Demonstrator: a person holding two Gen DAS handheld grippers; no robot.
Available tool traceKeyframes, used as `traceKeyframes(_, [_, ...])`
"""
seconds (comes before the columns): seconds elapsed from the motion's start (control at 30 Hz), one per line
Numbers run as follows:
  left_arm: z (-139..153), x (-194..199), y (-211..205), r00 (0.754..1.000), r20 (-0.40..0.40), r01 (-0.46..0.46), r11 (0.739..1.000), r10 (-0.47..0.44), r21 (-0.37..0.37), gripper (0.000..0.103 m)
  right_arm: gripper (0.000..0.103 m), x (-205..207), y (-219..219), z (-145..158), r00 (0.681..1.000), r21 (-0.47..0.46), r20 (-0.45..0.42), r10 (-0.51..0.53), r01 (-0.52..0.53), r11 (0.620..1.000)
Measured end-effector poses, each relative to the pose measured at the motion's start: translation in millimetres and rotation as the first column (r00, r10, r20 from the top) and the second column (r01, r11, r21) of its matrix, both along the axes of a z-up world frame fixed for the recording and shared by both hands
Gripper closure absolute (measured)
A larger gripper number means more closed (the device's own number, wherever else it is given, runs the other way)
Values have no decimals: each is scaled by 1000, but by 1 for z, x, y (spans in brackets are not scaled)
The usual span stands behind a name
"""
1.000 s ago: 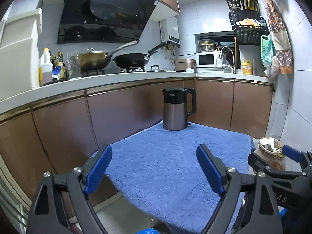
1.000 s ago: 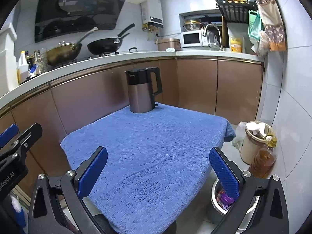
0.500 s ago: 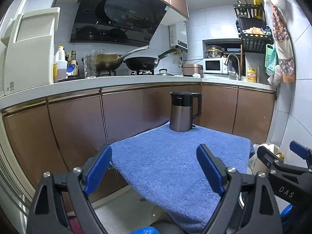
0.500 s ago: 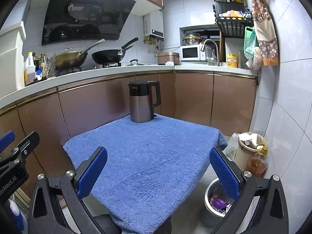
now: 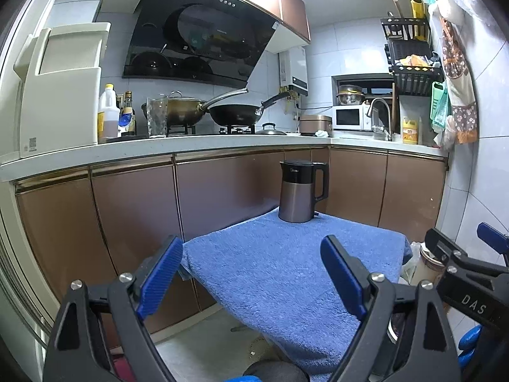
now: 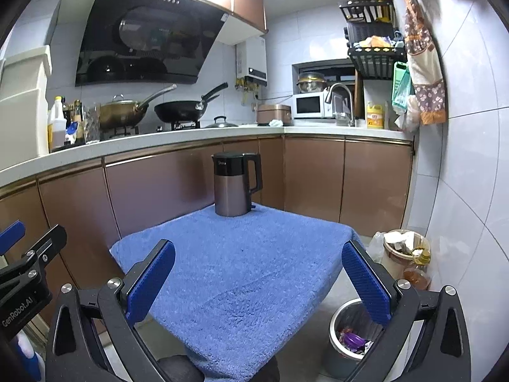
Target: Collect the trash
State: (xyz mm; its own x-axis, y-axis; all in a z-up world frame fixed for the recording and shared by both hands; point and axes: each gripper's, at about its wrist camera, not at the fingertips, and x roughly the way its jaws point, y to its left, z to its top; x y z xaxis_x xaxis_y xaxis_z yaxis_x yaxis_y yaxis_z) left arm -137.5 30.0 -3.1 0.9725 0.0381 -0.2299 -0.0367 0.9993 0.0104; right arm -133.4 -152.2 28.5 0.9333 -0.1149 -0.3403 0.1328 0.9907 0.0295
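both grippers, left (image 5: 251,273) and right (image 6: 257,277), are wide and empty; no trash shows on the towel (image 6: 241,267), so check the bin (image 6: 346,334).

Home kitchen: woks (image 5: 237,114) on stove under hood (image 5: 203,31), microwave (image 6: 310,105), sink tap (image 6: 342,100), brown cabinets (image 5: 133,219), tiled walls (image 6: 461,159).

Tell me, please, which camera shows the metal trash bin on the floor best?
The right wrist view. There the metal trash bin stands beside the blue-covered table, its open top and some trash inside visible, partly behind one finger of the right gripper. In the left wrist view gripper parts hide it almost entirely.
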Motion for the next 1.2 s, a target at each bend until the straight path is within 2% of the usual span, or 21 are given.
traceKeyframes(0.87, [-2,-2,-3,1000,0,0,1000,0,16,15,0,-8,-9,2,998,4,25,-56,56,998])
traceKeyframes(1.2, [-11,10,-2,1000,-22,-8,1000,8,15,15,0,-3,-9,-3,998,-10,16,-69,69,998])
